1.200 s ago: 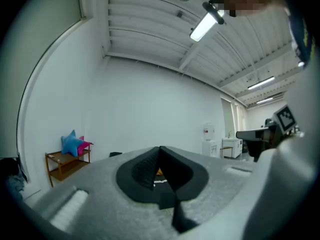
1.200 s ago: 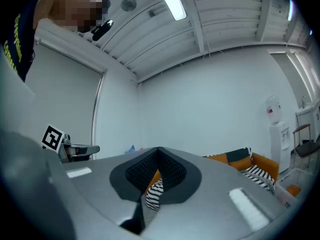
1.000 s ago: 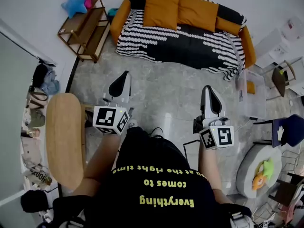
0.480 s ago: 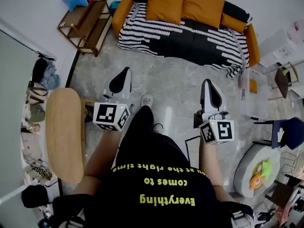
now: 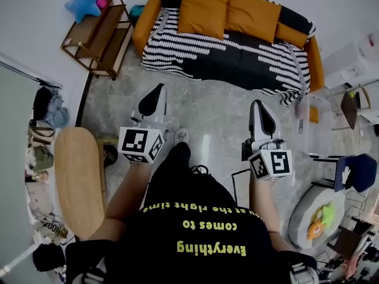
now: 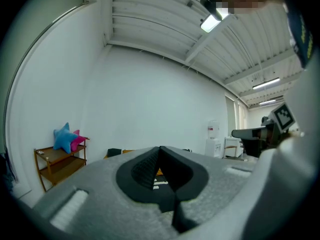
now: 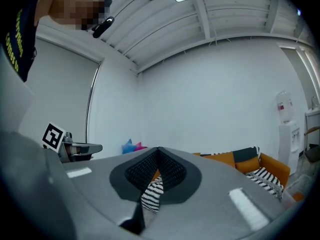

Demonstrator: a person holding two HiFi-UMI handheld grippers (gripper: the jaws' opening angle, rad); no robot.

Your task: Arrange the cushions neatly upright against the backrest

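Note:
An orange sofa (image 5: 145, 22) with a black-and-white striped cover (image 5: 225, 52) stands at the far side of the room. Two big orange cushions (image 5: 203, 7) (image 5: 251, 18) lean upright against its backrest, and a smaller orange cushion (image 5: 293, 26) sits at the right end. My left gripper (image 5: 157, 92) and right gripper (image 5: 259, 108) hang over the floor well short of the sofa, both shut and holding nothing. The left gripper view shows its jaws closed (image 6: 160, 151), and the right gripper view shows the same (image 7: 158, 153), with the sofa (image 7: 272, 165) beyond.
A wooden shelf (image 5: 98, 31) with blue and pink star pillows (image 5: 80, 0) stands left of the sofa. A wooden oval table (image 5: 77, 182) lies at my left. Chairs (image 5: 349, 171) and a round rug (image 5: 311, 215) with a toy are on the right. Marble floor (image 5: 207, 114) separates me from the sofa.
The view has shifted slightly as the person steps; the sofa sits a little higher in the frame. Both grippers stay shut in front of the body.

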